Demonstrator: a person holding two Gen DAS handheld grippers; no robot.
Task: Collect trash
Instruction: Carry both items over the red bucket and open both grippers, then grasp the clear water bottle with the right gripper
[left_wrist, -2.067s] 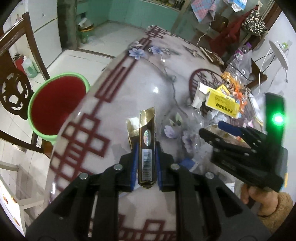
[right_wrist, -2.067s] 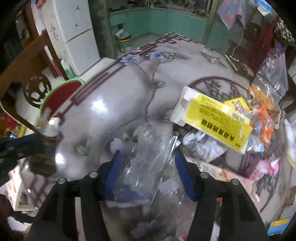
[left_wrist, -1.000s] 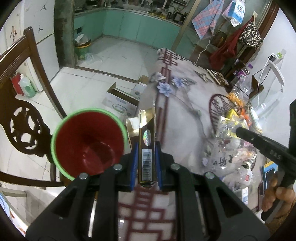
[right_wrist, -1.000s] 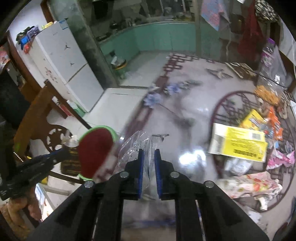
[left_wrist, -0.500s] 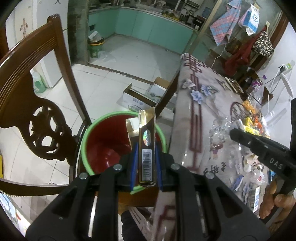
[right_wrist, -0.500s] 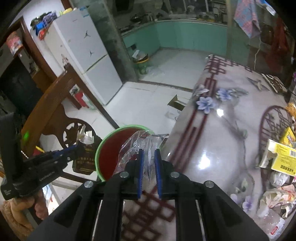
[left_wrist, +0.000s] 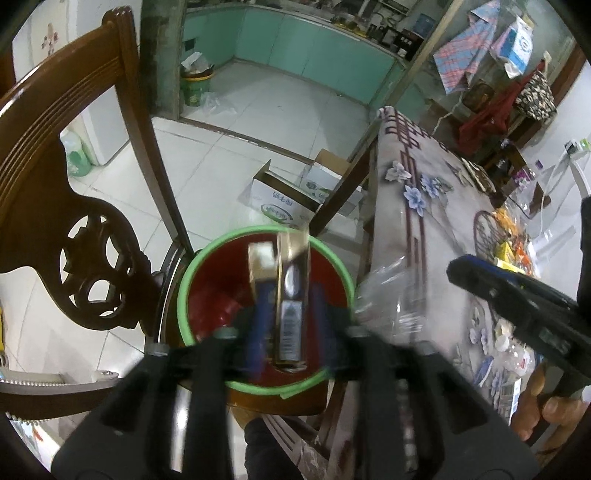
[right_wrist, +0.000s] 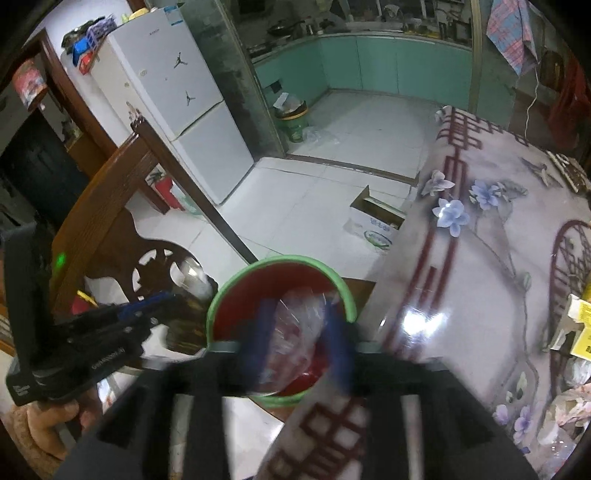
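Note:
A red bin with a green rim (left_wrist: 183, 295) (right_wrist: 229, 291) stands on a wooden chair seat beside the table. My left gripper (left_wrist: 290, 310) hangs over it; its jaws are opening, and the dark gold carton (left_wrist: 291, 291) stands loose between the blue pads. My right gripper (right_wrist: 301, 332) is also above the bin with its jaws opening, and the clear plastic bag (right_wrist: 295, 325) sits between its spread pads. The right wrist view shows the left gripper (right_wrist: 166, 301) at the bin's left. In the left wrist view the right gripper (left_wrist: 461, 269) is at the bin's right.
A carved wooden chair (left_wrist: 74, 229) rises left of the bin. The table with a floral cloth (left_wrist: 413, 206) lies to the right, with wrappers and boxes (left_wrist: 509, 254) further along it. Open cardboard boxes (left_wrist: 280, 199) sit on the tiled floor. A white fridge (right_wrist: 166, 110) stands behind.
Both grippers have moved left off the table to above the bin. The left jaws, shut on the carton before, have spread. The right jaws have spread from the plastic bag.

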